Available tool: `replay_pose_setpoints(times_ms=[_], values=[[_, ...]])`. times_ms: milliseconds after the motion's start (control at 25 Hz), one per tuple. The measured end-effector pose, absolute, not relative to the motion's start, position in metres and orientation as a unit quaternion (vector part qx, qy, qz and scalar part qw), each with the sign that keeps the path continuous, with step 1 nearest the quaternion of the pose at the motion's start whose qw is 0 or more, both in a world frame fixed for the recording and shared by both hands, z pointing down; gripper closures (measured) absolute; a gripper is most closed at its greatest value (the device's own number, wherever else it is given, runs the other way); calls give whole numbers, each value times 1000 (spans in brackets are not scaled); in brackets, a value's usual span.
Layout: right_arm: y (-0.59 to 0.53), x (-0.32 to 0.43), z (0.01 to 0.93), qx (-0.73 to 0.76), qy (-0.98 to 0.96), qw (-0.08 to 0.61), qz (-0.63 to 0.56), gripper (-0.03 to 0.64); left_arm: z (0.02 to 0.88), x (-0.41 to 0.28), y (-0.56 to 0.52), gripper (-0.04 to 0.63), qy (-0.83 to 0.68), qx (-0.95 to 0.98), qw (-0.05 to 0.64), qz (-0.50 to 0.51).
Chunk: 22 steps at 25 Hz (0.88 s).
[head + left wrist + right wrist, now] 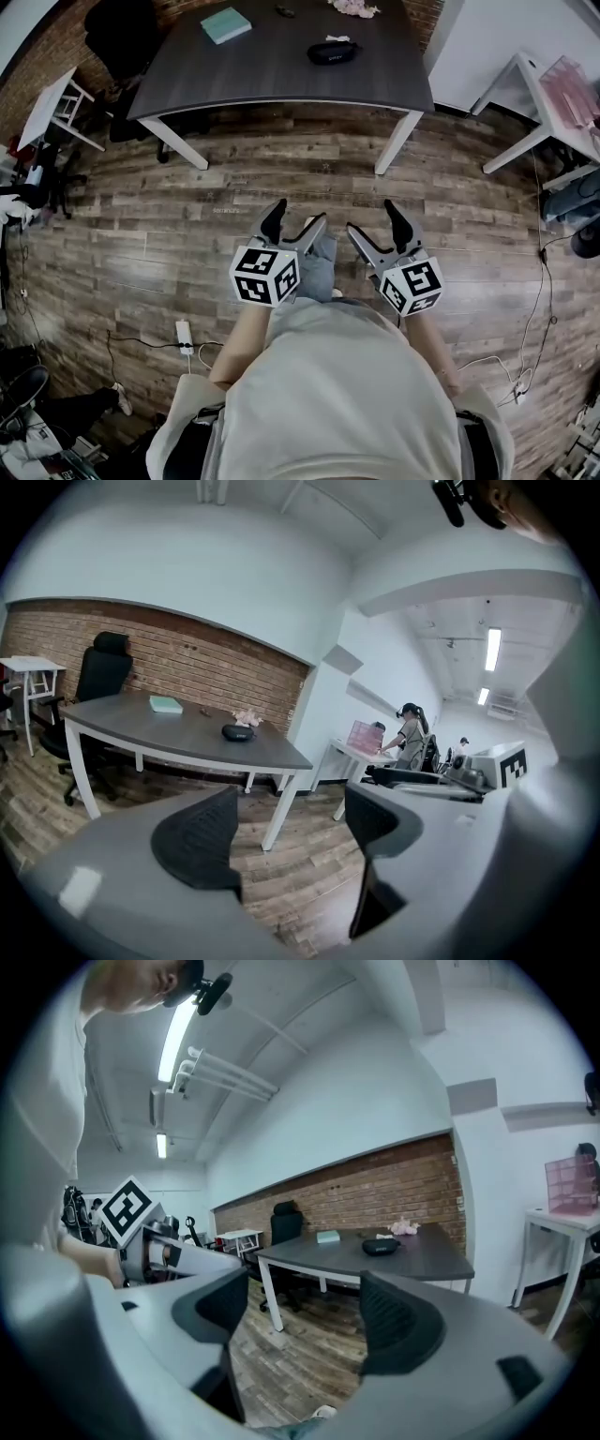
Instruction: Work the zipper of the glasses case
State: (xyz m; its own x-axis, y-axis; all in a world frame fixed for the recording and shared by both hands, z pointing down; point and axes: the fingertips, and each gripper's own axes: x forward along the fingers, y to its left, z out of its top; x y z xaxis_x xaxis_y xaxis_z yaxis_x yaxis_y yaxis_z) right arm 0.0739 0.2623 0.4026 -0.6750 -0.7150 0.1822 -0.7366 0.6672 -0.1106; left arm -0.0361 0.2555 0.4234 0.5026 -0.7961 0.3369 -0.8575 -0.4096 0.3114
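- Standing on the wooden floor (234,187), the person holds both grippers in front of the body, well short of the dark table (281,80).
- The left gripper (296,216) has its jaws spread wide. Its own view shows only floor and the distant table between the ribbed pads (197,841), which touch nothing.
- The right gripper (374,217) is likewise spread wide. Its view shows bare floor between its pads (398,1326), which also touch nothing.
- The two grippers sit side by side at about the same height, near each other but apart, and each marker cube (264,275) faces up toward the head camera.
- The glasses case (332,52), dark and oval, lies flat on the right half of the tabletop, about midway between the near and far edges. It is well apart from both grippers.
- A teal book (226,25) lies on the tabletop's left half, toward the far edge.
- A pale pink object (354,7) rests at the far edge, beyond the case.
- A small dark item (285,11) sits between the book and the pink object; it is too small to identify.
- A black office chair (122,37) stands at the table's left end, against the brick wall.
- A white side table (525,70) off to the right carries a pink box (572,89).
- A power strip (184,336) lies on the floor by the person's left side.
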Motion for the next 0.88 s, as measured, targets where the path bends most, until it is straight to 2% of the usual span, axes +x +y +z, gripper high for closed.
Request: replay_pose_setpoints(times_ms=[480, 680, 880], values=[[103, 59, 393, 417, -904, 55, 80, 255, 419, -49, 94, 256, -463, 850, 247, 42], [33, 40, 383, 424, -901, 61, 70, 255, 413, -66, 19, 316, -463, 851, 239, 64], [-32, 24, 381, 432, -897, 65, 66, 255, 408, -77, -50, 313, -447, 863, 223, 73]])
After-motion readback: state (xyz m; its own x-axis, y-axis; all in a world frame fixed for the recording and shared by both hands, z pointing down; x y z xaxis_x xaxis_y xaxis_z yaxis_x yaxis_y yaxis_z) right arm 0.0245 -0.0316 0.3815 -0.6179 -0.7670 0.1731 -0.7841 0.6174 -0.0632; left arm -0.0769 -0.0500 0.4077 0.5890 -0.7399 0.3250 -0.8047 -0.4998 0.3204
